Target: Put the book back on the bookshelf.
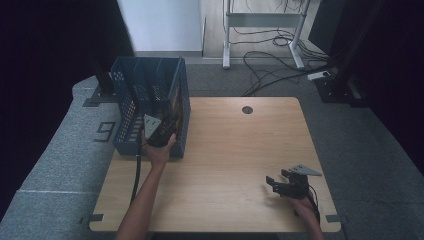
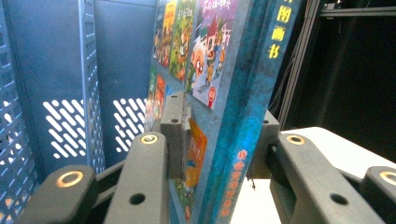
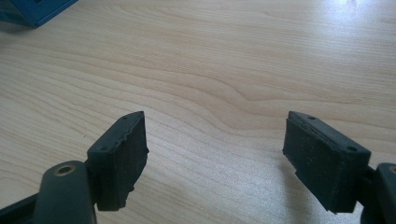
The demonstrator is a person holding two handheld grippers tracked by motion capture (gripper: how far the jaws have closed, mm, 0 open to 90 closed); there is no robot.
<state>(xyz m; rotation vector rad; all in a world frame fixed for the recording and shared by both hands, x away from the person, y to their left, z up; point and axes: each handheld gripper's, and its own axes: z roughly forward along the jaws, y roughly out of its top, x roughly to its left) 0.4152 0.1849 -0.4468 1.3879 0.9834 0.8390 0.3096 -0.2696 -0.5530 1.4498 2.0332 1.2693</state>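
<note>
The left hand-held gripper [image 2: 219, 135] had its jaws either side of an upright picture book [image 2: 233, 93], one pad on the cover and one at the back; whether they pressed on it I could not tell. The book stood in the right-hand compartment of a blue perforated file rack [image 1: 125, 107] at the worktop's [image 1: 230, 145] left rear corner, hard against the rack's right wall. The right hand-held gripper [image 3: 215, 154] rested with its jaws wide apart and nothing between them near the front right edge, with bare wood all round.
</note>
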